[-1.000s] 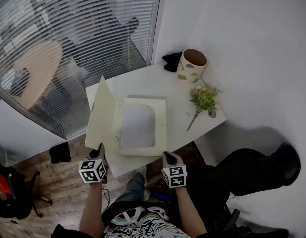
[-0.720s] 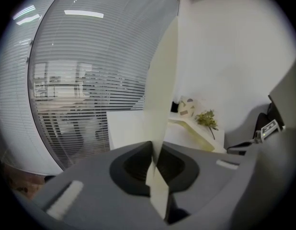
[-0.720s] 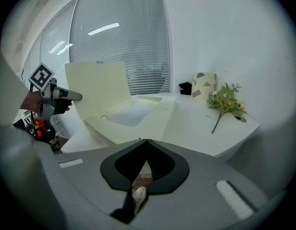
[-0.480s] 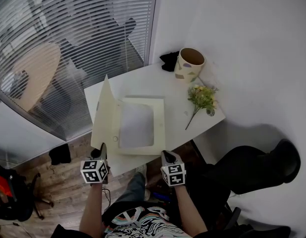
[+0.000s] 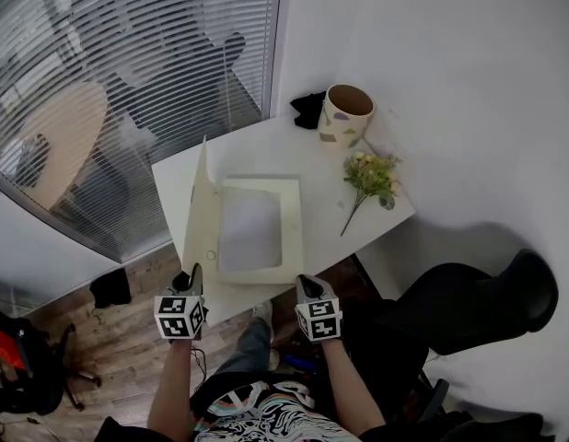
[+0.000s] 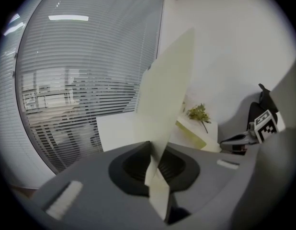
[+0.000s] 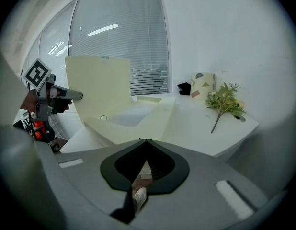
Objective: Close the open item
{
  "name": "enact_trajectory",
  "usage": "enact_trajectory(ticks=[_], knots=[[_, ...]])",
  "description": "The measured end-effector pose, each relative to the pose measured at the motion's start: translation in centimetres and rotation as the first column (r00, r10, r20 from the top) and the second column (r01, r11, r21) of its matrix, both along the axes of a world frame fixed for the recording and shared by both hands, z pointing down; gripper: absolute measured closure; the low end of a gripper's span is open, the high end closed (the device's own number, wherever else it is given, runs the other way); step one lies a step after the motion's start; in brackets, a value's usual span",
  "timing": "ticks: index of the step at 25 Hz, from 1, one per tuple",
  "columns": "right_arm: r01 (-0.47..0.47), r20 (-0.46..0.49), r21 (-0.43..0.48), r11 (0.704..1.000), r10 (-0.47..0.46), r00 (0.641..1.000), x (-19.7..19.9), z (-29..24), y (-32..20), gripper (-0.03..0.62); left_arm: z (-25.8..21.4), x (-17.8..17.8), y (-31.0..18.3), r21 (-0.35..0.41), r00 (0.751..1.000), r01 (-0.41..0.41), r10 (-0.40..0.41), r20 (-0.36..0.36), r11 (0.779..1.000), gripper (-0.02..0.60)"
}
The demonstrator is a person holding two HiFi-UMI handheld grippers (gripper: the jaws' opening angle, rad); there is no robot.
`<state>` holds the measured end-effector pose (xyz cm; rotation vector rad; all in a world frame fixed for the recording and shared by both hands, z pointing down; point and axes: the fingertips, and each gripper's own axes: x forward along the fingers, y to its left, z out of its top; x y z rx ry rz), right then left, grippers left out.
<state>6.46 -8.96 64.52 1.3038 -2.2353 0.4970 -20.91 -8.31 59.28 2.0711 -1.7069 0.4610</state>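
A: Since 1 second ago the lid has swung up. It leaned well out to the left then, and now it stands close to upright along the left side of the cream box.

B: What has hold of it?

A: On the left, the left gripper has the lid's near edge running between its 2 jaws. They are nearly together on the card, though they are just starting to ease apart.

B: So how much of the closing is done?

A: About half, I judge. The lid is raised but has not come over the tray. The pale inset in the middle of the box is fully uncovered, so the lid has yet to fall to the right and lie flat on the rim.

B: Where does the box sit?

A: On the white table, near its front edge, just ahead of both grippers.

B: And the other tool?

A: The right gripper hangs just off the table's near edge, by the box's front right corner. Its jaws are pressed together with nothing between them, and it touches nothing.

B: Anything in the lid's way?

A: No. The cup and the flower sprig lie well off to the right.
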Motion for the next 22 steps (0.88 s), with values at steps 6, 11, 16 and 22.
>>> enact_trajectory(ticks=[6, 11, 16, 22], knots=[[0.036, -0.003, -0.023, 0.999, -0.036, 0.999, -0.4, -0.2, 0.2, 0.594, -0.2, 1.0, -0.1, 0.005, 0.999, -0.047, 0.047, 0.022, 0.999, 0.503], [0.047, -0.01, -0.038, 0.998, -0.047, 0.999, -0.4, -0.1, 0.3, 0.594, -0.1, 1.8, -0.2, 0.006, 0.997, -0.059, 0.059, 0.041, 0.998, 0.502], [0.046, 0.001, -0.043, 0.998, -0.046, 0.999, -0.2, -0.2, 0.2, 0.594, -0.3, 2.9, -0.2, 0.012, 0.99, -0.101, 0.099, 0.096, 0.995, 0.5], [0.048, -0.008, -0.032, 0.998, -0.048, 0.999, -0.3, -0.1, 0.1, 0.594, -0.2, 3.9, -0.3, 0.013, 0.979, -0.145, 0.142, 0.148, 0.989, 0.499]])
